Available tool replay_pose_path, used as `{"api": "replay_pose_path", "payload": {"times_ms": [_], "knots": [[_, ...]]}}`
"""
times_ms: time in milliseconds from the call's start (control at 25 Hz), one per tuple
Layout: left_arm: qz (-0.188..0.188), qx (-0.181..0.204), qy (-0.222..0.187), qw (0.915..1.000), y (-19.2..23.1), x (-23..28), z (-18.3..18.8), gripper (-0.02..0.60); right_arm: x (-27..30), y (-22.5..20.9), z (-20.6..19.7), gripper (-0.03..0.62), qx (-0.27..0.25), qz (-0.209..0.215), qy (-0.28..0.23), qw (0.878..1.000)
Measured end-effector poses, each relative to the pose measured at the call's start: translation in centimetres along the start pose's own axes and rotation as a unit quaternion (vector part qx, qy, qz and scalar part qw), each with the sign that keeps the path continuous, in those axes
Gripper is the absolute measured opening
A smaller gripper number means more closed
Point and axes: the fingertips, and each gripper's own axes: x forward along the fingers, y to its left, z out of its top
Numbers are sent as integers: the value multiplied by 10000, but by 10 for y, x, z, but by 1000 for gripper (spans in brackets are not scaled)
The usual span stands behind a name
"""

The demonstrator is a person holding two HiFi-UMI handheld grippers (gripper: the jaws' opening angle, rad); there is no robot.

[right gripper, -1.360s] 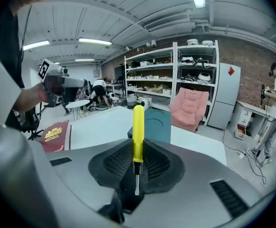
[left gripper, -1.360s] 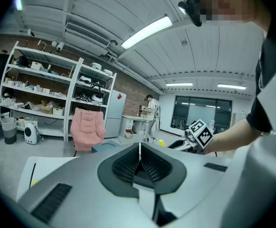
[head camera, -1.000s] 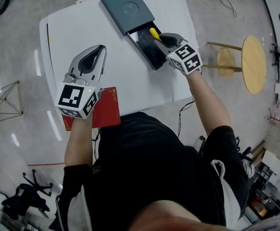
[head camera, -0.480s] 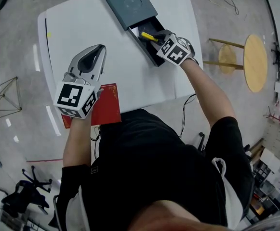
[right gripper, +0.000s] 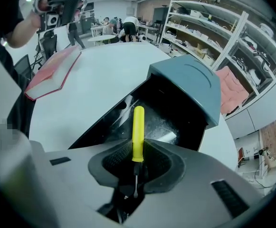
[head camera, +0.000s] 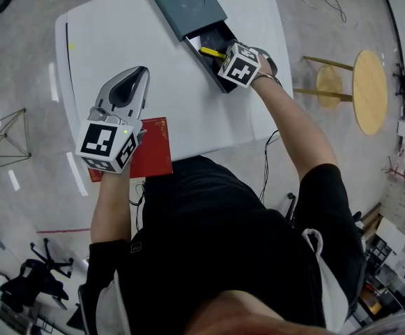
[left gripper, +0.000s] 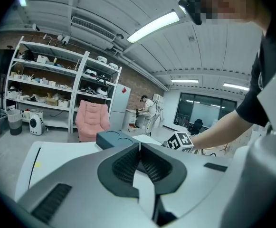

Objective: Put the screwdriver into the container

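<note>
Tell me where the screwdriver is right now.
The screwdriver is clamped in the right gripper, yellow handle poking over the open container, at the table's far right in the head view.

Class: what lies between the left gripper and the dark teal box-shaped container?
Nothing: in the head view, only bare white tabletop separates the left gripper from the dark teal rectangular container.

The container [head camera: 188, 5] lay on the table [head camera: 118, 40] at upper centre of the head view. At its open lower-right end, the right gripper [head camera: 224, 54] held the screwdriver [head camera: 211, 51] over the opening. The left gripper [head camera: 138, 75] was left of centre, with the book [head camera: 157, 155] below it at the table's near edge.
</note>
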Motion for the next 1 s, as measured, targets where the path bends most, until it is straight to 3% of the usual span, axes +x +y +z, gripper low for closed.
{"api": "replay_pose_path", "payload": {"times_ms": [560, 1000], "knots": [[224, 190, -151, 9995, -39, -27, 24, 25, -91, 12, -2, 101, 491, -359, -1159, 9914], [359, 555, -192, 9976, -77, -55, 50, 25, -169, 29, -36, 101, 1177, -628, -2053, 9696]]}}
